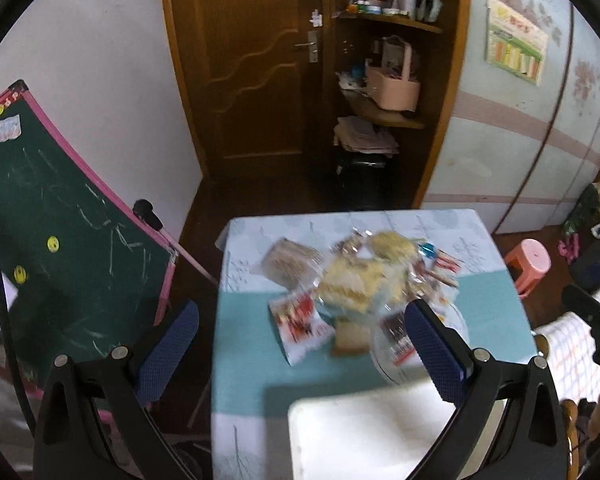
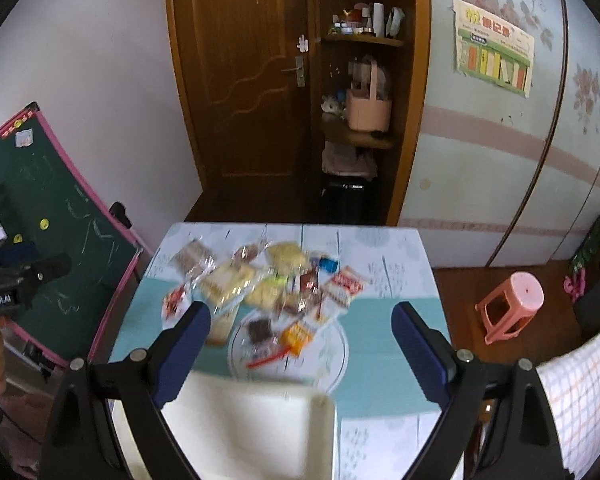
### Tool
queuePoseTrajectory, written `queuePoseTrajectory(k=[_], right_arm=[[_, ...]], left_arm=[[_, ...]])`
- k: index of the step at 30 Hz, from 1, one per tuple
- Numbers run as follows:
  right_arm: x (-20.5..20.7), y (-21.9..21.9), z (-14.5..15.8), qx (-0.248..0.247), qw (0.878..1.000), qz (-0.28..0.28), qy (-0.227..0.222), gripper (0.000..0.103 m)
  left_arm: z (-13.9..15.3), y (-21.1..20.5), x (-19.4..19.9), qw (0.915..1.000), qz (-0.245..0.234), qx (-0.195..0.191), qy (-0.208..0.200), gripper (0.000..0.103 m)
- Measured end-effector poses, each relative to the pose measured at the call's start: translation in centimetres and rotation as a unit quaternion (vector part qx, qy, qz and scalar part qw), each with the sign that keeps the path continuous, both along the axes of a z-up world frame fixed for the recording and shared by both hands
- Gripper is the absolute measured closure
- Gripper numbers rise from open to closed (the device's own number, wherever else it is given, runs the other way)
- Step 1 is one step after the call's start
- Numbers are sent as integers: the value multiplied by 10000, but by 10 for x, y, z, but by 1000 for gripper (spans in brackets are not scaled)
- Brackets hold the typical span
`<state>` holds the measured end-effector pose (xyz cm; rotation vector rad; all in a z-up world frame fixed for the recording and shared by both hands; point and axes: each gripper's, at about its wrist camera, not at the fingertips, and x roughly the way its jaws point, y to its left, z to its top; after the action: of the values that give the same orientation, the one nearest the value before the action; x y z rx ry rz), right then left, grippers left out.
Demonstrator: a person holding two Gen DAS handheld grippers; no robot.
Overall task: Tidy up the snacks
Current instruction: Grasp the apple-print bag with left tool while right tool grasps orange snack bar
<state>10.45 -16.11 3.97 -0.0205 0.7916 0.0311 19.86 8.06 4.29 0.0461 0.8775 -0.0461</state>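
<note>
A heap of wrapped snacks (image 1: 356, 284) (image 2: 268, 284) lies in the middle of a small table with a blue and white cloth (image 1: 252, 340) (image 2: 380, 280). Some packets rest on a clear glass plate (image 1: 458, 320) (image 2: 336, 344) at the near side of the heap. A white tray (image 1: 364, 432) (image 2: 252, 428) sits at the table's near edge. My left gripper (image 1: 302, 320) is open, held high above the table's left part, with nothing between its blue fingers. My right gripper (image 2: 302, 320) is open too, above the plate and tray, holding nothing. Both views are blurred.
A green chalkboard (image 1: 60, 248) (image 2: 48, 208) in a pink frame leans left of the table. A pink stool (image 1: 530, 262) (image 2: 512, 304) stands on the floor to the right. Behind are a brown door (image 1: 256, 60), cluttered shelves (image 1: 384, 80) and a wardrobe (image 2: 500, 140). A checked cloth (image 2: 580, 400) is near right.
</note>
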Motion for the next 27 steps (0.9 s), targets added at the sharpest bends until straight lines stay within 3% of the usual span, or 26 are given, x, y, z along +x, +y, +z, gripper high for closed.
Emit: queuePoseTrajectory(k=[4, 9, 14, 18, 22, 27], right_arm=[[47, -9, -15, 69, 9995, -107, 295, 10], [99, -23, -70, 305, 9938, -263, 1039, 12], [139, -41, -145, 556, 9799, -589, 1822, 22], [158, -49, -196, 886, 9630, -756, 2428, 32], [169, -46, -233, 1055, 9485, -895, 2848, 35], [174, -33, -256, 1203, 9375, -855, 3152, 35]], left_arm=[[-28, -7, 49, 9995, -59, 241, 205, 1], [-115, -10, 101, 9925, 74, 393, 1152, 1], [-200, 11, 127, 9797, 659, 397, 1853, 4], [-243, 22, 138, 9670, 962, 314, 2338, 5], [-260, 29, 137, 9607, 1071, -77, 2560, 5], [-264, 25, 138, 9593, 1037, -196, 2621, 5]])
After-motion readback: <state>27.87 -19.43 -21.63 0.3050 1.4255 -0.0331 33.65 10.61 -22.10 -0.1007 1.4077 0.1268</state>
